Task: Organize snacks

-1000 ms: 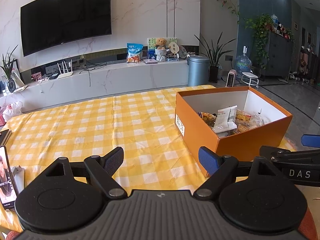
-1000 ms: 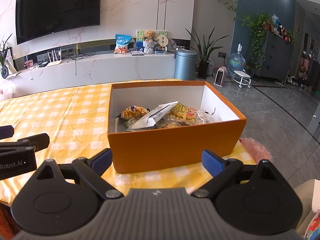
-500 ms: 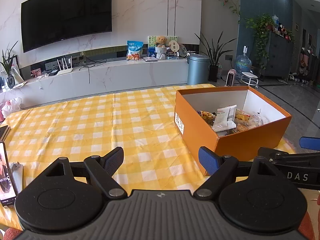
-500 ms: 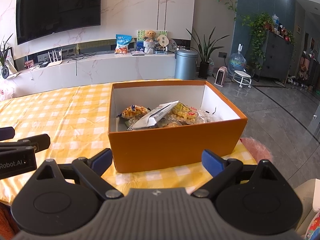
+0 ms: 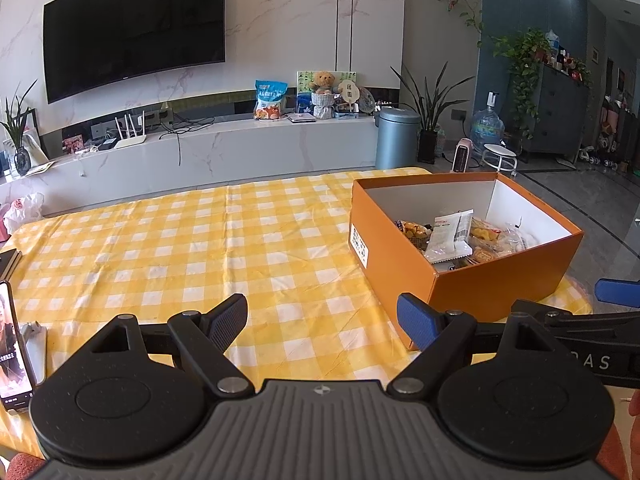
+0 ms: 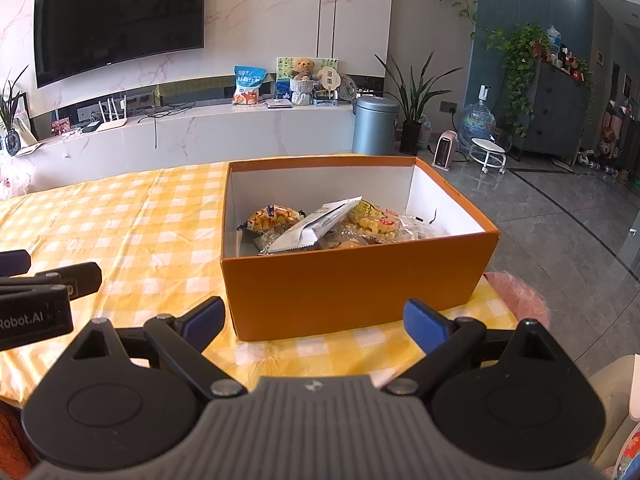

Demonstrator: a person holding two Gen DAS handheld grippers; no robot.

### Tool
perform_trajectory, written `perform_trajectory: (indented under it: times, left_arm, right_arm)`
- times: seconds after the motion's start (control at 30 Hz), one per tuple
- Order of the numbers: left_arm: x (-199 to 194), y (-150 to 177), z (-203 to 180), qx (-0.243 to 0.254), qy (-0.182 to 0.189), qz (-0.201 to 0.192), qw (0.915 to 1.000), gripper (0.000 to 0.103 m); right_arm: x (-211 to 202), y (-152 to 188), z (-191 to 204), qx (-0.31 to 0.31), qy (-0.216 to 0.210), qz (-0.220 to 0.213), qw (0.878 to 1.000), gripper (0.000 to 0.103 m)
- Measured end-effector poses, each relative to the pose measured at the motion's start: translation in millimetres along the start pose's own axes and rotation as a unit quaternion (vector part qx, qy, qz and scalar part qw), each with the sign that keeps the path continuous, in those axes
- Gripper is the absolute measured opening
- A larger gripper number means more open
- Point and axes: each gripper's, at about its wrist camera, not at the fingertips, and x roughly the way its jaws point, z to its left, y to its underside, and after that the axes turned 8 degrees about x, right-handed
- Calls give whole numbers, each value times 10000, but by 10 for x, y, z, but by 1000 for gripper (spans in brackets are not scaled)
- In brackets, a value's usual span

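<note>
Two grippers hung low over the near side of a table spread with a yellow checked cloth [image 5: 240, 240], and neither had hold of anything. At the far left, in the left wrist view, a phone [image 5: 12, 344] with a lit screen stood beside a small pale object at the cloth's near left corner, close to the table edge. From there the cloth ran bare and flat across the middle, a broad stretch of free surface reaching to the far edge, beyond which a long white media console [image 5: 200, 156] stood under a wall-mounted television [image 5: 136, 32]. The left gripper [image 5: 322, 316] was held level above this bare patch, its fingers spread wide apart with nothing between them, its right finger tip showing just before the near left corner of the orange box [image 5: 496, 284]. That open-topped box sat at the right end of the table, its far right corner near the cloth's edge, and the snacks [image 6: 316, 226] lay piled inside on its floor, a white wrapper slanting across yellow packets. The right gripper [image 6: 316, 320] faced the box's long near wall squarely from just in front, its blue-padded fingers equally wide and empty, set about as far apart as the wall was long. Right of the box the table ended, and grey floor tiles [image 6: 560, 216] opened away beyond.
</note>
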Motion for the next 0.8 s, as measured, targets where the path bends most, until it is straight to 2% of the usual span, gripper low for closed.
perform_trajectory:
  times: [0.8]
  left_arm:
    - [-66,-70,9,54,0,-98,9999,99]
  right_arm:
    - [-5,5,-5,11,-7,36,10000,94]
